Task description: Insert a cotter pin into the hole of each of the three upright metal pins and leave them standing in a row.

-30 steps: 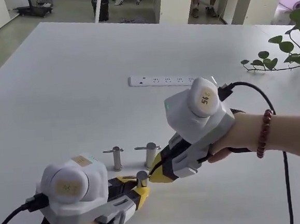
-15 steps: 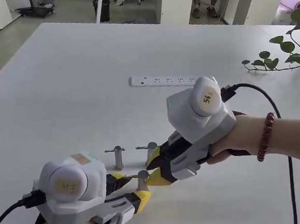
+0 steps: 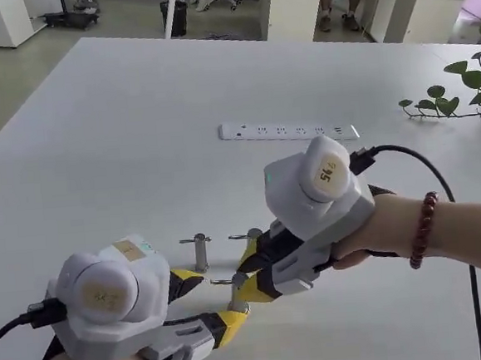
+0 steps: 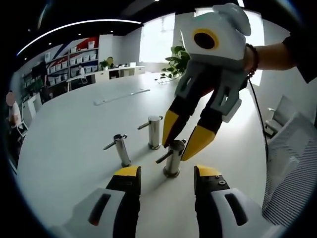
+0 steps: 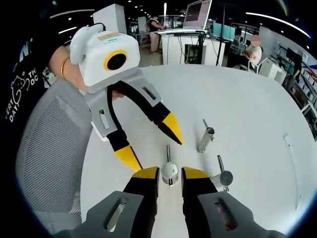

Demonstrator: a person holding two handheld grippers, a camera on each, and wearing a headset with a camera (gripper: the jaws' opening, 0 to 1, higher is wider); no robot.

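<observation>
Three upright metal pins stand close together on the white table (image 3: 97, 158), each with a cotter pin through its top. The nearest pin (image 3: 237, 290) (image 4: 173, 157) (image 5: 169, 172) stands between the tips of both grippers. My left gripper (image 3: 208, 303) (image 4: 167, 171) is open, its jaws on either side of that pin's base. My right gripper (image 3: 250, 269) (image 5: 170, 174) comes down from the right, also open, its jaws close around the pin's head. The other two pins (image 4: 121, 149) (image 4: 154, 132) stand just behind, and the second pin (image 3: 200, 250) is unobstructed in the head view.
A white power strip (image 3: 288, 130) lies across the middle of the table. A leafy plant (image 3: 455, 96) hangs over the right edge. The right gripper's black cable (image 3: 436, 177) loops over the person's forearm. Office furniture stands beyond the far edge.
Both grippers have opened their jaws around the nearest pin, which stays standing. The head camera has shifted a little.
</observation>
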